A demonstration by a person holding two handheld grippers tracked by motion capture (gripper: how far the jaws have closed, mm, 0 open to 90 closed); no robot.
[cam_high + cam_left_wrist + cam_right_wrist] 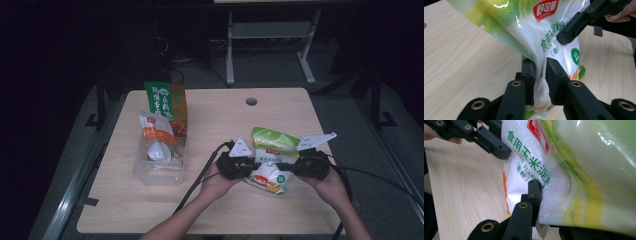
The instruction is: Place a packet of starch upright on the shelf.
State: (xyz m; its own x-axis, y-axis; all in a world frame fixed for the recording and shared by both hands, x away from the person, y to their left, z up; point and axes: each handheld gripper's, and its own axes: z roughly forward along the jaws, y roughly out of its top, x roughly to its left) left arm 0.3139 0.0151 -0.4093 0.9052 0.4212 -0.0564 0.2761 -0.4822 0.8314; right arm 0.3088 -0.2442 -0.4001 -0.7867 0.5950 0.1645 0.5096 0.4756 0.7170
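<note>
A green and white bag of corn starch [269,159] is held over the right half of the wooden table [210,205]. My left gripper [248,165] is shut on the bag's left side; in the left gripper view its jaws pinch the bag's film [540,75]. My right gripper [291,165] is shut on the bag's right side; in the right gripper view the bag [574,170] bulges over one jaw and hides the other. The two grippers face each other across the bag.
A clear plastic bin [159,167] stands on the table's left half with a white and orange packet [157,137] and a taller green and orange packet [167,102] in it. A round cable hole [251,101] lies near the far edge. Cables trail off the front.
</note>
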